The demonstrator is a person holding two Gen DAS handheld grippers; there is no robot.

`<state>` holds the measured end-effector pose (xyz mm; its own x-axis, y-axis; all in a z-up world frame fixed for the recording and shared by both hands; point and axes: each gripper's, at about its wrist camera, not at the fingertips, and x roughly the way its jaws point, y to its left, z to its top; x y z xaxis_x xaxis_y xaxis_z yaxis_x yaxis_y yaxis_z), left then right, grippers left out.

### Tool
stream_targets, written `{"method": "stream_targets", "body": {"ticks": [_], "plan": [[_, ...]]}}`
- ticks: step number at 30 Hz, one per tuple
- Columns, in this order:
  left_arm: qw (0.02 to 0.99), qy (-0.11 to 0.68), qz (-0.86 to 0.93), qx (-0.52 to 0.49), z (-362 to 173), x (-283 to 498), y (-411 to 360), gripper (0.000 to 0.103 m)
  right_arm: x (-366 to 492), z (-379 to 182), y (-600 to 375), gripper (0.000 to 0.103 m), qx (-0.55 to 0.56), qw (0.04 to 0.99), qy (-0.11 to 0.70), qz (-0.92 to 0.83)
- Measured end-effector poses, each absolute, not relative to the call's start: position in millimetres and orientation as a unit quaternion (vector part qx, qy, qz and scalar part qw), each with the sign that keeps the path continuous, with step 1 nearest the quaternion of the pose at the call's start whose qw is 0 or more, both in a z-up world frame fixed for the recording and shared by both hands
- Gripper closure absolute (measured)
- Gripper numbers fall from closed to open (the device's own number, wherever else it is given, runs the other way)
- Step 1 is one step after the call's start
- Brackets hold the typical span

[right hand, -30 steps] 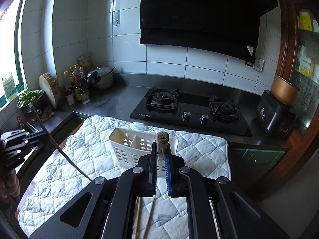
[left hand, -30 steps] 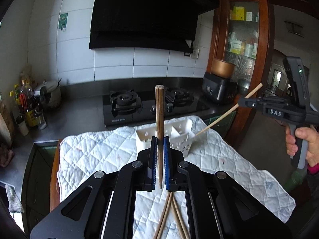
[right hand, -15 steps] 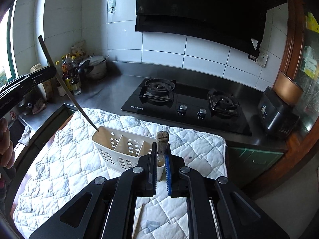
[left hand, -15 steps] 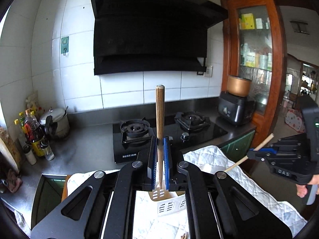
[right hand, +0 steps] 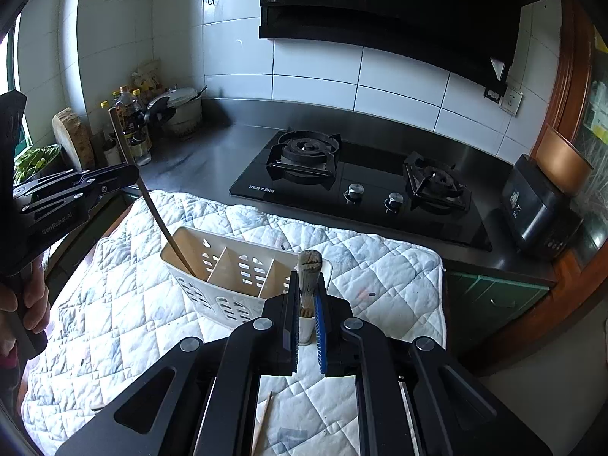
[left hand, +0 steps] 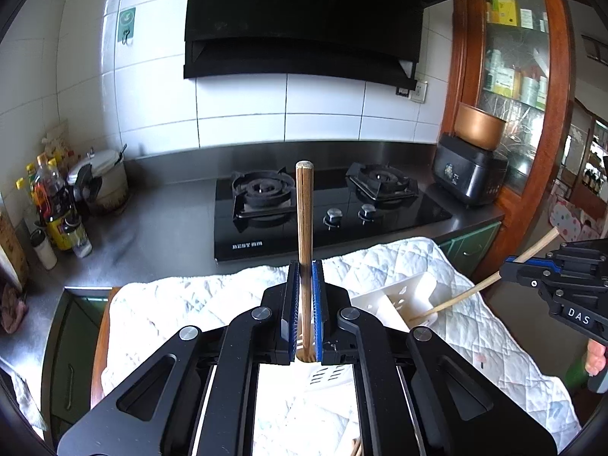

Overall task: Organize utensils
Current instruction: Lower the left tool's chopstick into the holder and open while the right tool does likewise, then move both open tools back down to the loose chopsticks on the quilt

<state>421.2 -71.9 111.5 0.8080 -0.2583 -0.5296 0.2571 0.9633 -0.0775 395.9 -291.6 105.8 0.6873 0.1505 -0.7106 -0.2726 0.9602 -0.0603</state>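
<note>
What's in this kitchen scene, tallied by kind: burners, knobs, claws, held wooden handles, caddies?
Black gas burners: 2
Silver stove knobs: 2
Black two-finger claws: 2
Wooden utensil handles gripped by claws: 2
White slotted plastic caddy: 1
Total: 9

Both claws lower chopsticks into white caddy (right hand: pixel 228 266)
</note>
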Motion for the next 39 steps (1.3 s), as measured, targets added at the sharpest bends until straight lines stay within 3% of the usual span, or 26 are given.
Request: {"method": "stream_targets", "body": {"ticks": [10, 13, 16, 25, 27, 29, 30, 39], "plan": [[0.947, 0.291, -0.136, -0.019, 99.9, 422.3, -67.4, 0.095, 404.6, 94.7, -286.5, 0.095, -0.083, 0.912, 0.385, 0.110], [0.949, 0.282, -0.140, -0.023, 104.3, 417.1, -64.7, 0.094, 402.7, 97.8, -288.5, 0.088, -0.079, 0.916, 0.379, 0.108], [0.952, 0.271, -0.141, -0.031, 112.2, 406.2, -59.6, 0.094, 396.2, 104.9, -292.7, 0.074, -0.073, 0.921, 0.368, 0.104], [0.958, 0.246, -0.146, -0.032, 129.8, 348.4, -36.7, 0.094, 338.3, 128.7, -305.9, 0.059, -0.066, 0.940, 0.321, 0.094], [0.957, 0.246, -0.148, -0.034, 127.6, 332.9, -30.6, 0.092, 319.1, 127.8, -308.5, 0.051, -0.060, 0.943, 0.313, 0.096], [0.957, 0.246, -0.150, -0.035, 122.8, 316.0, -23.9, 0.076, 300.1, 123.2, -309.6, 0.050, -0.060, 0.945, 0.307, 0.096], [0.957, 0.246, -0.150, -0.034, 119.1, 307.2, -21.1, 0.074, 290.5, 119.7, -309.9, 0.050, -0.059, 0.945, 0.306, 0.098], [0.945, 0.277, -0.168, -0.052, 68.7, 248.6, -0.6, 0.074, 212.4, 66.6, -299.2, 0.050, -0.072, 0.941, 0.313, 0.102]]}}
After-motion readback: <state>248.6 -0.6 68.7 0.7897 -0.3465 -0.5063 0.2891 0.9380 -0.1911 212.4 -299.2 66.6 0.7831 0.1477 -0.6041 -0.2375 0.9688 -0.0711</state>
